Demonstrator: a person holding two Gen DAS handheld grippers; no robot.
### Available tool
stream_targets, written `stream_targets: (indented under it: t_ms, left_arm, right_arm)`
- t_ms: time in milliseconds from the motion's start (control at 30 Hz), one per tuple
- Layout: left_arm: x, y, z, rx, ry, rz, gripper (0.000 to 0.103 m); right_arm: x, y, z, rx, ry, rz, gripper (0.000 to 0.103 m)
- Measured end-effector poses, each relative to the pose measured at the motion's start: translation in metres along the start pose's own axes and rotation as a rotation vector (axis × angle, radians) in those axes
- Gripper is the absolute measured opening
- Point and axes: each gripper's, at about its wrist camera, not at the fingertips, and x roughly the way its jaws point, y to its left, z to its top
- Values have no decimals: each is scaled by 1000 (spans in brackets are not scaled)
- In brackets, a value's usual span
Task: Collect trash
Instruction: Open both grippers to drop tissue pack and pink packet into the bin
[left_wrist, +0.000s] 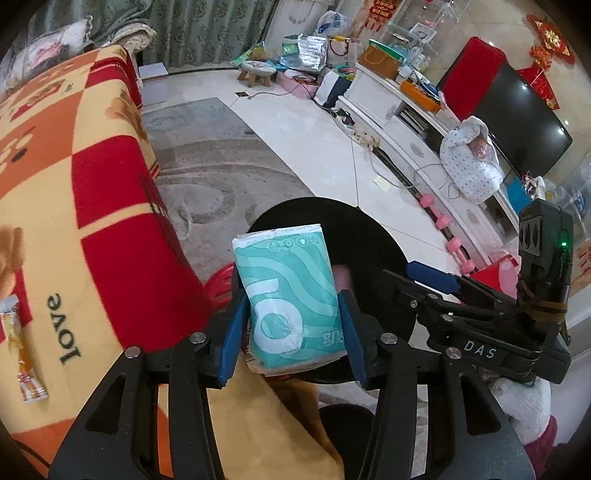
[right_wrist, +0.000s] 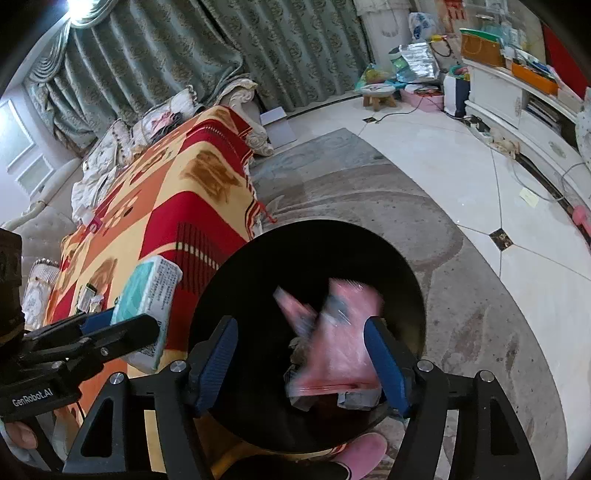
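My left gripper (left_wrist: 291, 295) is shut on a teal and white tissue pack (left_wrist: 284, 266), which it holds upright over the near rim of a round black bin (left_wrist: 369, 236). The pack (right_wrist: 147, 306) also shows at the left of the right wrist view. My right gripper (right_wrist: 301, 325) stands open right above the bin's mouth (right_wrist: 258, 258). A blurred pink wrapper (right_wrist: 343, 343) with grey crumpled scraps lies between its fingers, against the right pad only. In the left wrist view the right gripper (left_wrist: 432, 277) reaches in from the right.
A red, orange and yellow blanket (left_wrist: 92, 184) covers the furniture left of the bin, with an orange snack wrapper (left_wrist: 26, 354) lying on it. A grey rug (right_wrist: 369, 192) lies under the bin. A white TV cabinet (left_wrist: 406, 125) and pink dumbbells (left_wrist: 443, 221) stand at the right. A pink slipper (right_wrist: 362, 454) is beside the bin.
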Motion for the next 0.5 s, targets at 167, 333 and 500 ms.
stream_targets:
  t_ms: [167, 333, 500]
  left_arm:
    - [4, 1, -2, -14, 16, -8, 50]
    - [0, 1, 1, -30, 2, -37, 54]
    - [-4, 1, 2, -37, -9, -52, 56]
  right_arm:
    - [-5, -4, 0, 6, -3, -13, 70]
    - [-5, -4, 0, 11, 1, -16, 71]
    - [-11, -2, 2, 2, -9, -23, 72]
